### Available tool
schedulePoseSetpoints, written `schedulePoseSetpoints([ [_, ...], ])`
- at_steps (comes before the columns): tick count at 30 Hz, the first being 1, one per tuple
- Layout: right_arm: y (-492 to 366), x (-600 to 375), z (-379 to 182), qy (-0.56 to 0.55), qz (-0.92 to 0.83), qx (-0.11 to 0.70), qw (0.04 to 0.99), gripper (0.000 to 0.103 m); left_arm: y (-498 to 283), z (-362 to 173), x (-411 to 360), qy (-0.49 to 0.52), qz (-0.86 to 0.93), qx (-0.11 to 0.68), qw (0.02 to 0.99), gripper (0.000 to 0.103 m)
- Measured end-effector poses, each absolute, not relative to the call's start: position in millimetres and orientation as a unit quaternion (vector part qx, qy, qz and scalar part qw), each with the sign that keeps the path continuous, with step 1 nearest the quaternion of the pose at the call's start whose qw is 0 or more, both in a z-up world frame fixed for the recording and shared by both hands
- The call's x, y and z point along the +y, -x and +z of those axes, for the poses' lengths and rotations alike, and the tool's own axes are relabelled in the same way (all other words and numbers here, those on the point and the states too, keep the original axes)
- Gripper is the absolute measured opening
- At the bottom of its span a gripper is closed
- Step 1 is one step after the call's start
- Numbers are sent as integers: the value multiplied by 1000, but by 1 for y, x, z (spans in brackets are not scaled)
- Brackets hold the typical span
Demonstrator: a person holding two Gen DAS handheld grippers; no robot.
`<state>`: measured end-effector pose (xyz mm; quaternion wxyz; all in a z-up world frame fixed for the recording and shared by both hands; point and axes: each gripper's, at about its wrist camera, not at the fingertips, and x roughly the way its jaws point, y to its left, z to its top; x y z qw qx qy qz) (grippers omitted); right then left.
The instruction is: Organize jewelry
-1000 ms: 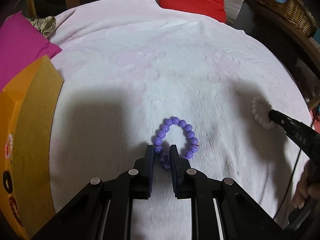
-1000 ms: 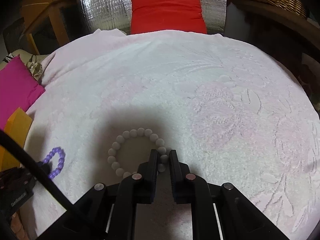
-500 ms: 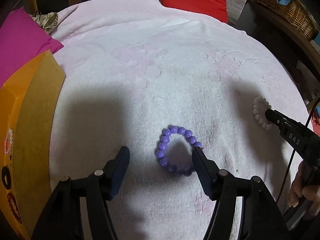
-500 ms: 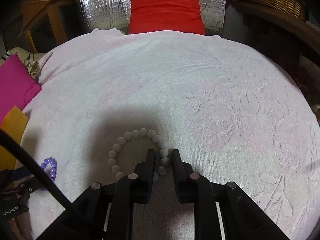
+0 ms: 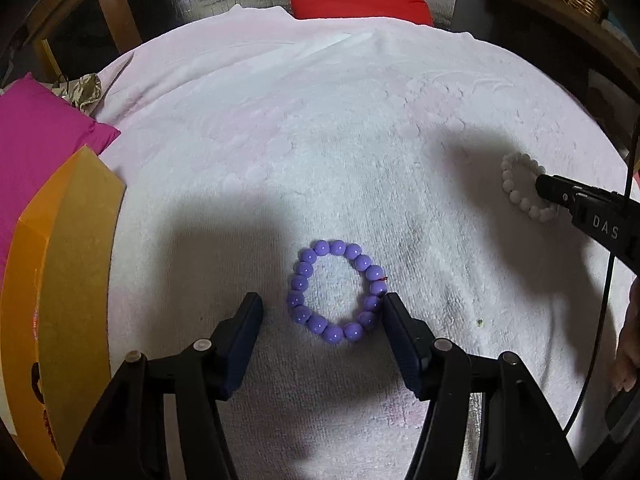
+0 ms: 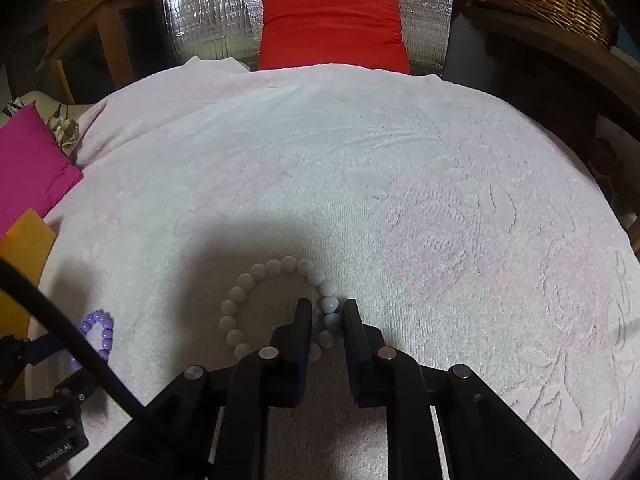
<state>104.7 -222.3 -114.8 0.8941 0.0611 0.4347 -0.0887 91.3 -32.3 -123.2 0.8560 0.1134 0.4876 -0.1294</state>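
The purple bead bracelet (image 5: 337, 291) lay flat on the pale towel (image 5: 320, 140), toward its near edge and closer to the left edge than the right. The left gripper (image 5: 322, 306) stood over it with its jaws apart and closing. The ring sat between them: the right fingertip (image 5: 394, 312) was touching or just beside the beads on that side, while the left fingertip stood apart from the beads with a strip of towel showing between. Neither pad pressed on it.

The white bead bracelet (image 6: 280, 308) lay on the same towel, toward the right edge in the left wrist view. The right gripper (image 6: 326, 312) straddled the right-hand arc of that ring, its jaws narrow and closing, with one strand of beads between the fingers; slim gaps showed on both sides, so no firm pinch could be seen.

An orange cardboard box (image 5: 60, 280) overlapped the towel's left edge, with a magenta cushion (image 5: 36, 140) beyond it.
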Motion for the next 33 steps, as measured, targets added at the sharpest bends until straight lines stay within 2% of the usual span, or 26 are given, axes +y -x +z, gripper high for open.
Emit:
schedulePoseSetpoints([
  [12, -109, -221, -116, -52, -98, 436, 893, 17, -90, -126, -32, -124, -131, 481, 858, 68],
  [15, -107, -220, -116, -53, -95, 434, 894, 16, -91, -127, -32, -126, -126, 479, 859, 73],
  [17, -106, -222, -115, -56, -93, 434, 894, 15, -94, -129, -29, -120, -119, 482, 859, 80],
  [24, -105, -222, -115, -53, -92, 435, 894, 15, -98, -131, -23, -112, -113, 486, 859, 85],
  [26, -105, -222, -116, -54, -93, 434, 895, 16, -99, -132, -22, -107, -103, 488, 860, 92],
  [33, -106, -222, -117, -48, -91, 428, 898, 16, -98, -134, -21, -111, -89, 484, 863, 99],
])
